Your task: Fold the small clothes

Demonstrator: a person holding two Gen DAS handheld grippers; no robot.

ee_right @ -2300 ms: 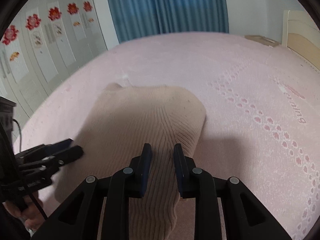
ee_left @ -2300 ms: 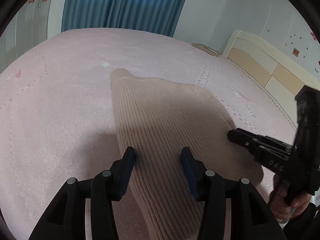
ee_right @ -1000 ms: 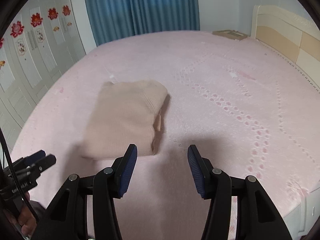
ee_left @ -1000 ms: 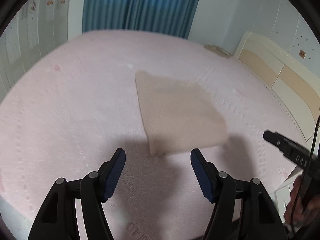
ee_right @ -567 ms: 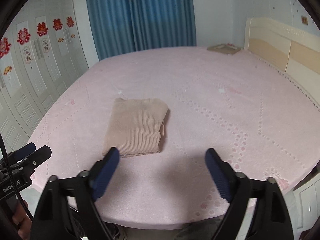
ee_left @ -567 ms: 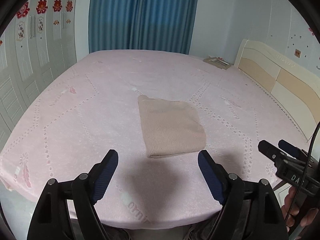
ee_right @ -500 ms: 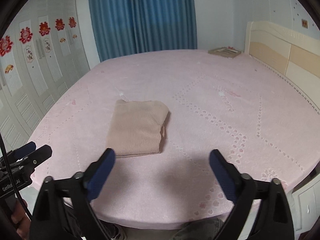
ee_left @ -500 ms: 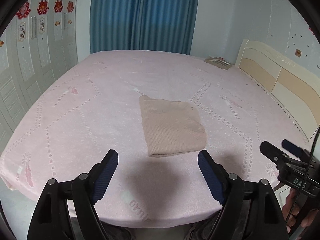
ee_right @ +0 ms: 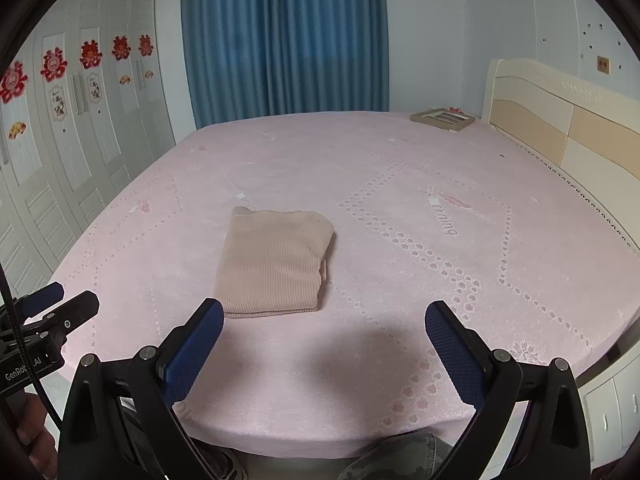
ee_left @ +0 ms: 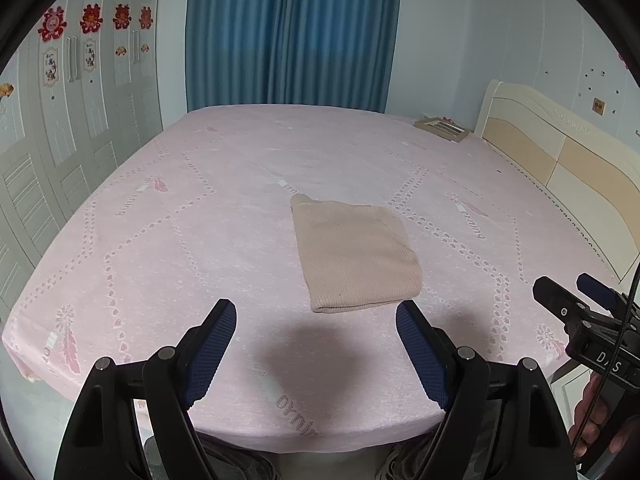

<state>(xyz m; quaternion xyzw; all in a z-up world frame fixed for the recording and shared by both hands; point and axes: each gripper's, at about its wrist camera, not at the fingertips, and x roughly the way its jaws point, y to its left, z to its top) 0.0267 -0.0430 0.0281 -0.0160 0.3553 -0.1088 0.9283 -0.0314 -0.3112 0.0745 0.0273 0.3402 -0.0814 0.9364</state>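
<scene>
A beige ribbed knit garment [ee_left: 356, 256] lies folded into a neat rectangle on the pink bed cover [ee_left: 180, 232], near the front edge. My left gripper [ee_left: 315, 314] hovers above the bed's front edge, short of the garment, open wide with nothing between its blue pads. The right wrist view shows the same garment [ee_right: 272, 264] just beyond my right gripper [ee_right: 324, 308], which is also open wide and holds nothing. Each gripper shows at the edge of the other's view: the right gripper [ee_left: 574, 290] and the left gripper [ee_right: 70, 298], both back from the cloth.
A cream headboard [ee_left: 560, 160] runs along the right side, with a flat box [ee_right: 442, 118] at the far corner of the bed. White wardrobe doors [ee_right: 60, 152] line the left and a blue curtain [ee_left: 292, 32] hangs behind. A person's legs [ee_right: 400, 456] stand against the front edge.
Both grippers let go of the garment, opened wide, and drew back and up from the bed. The garment lies folded and still.
</scene>
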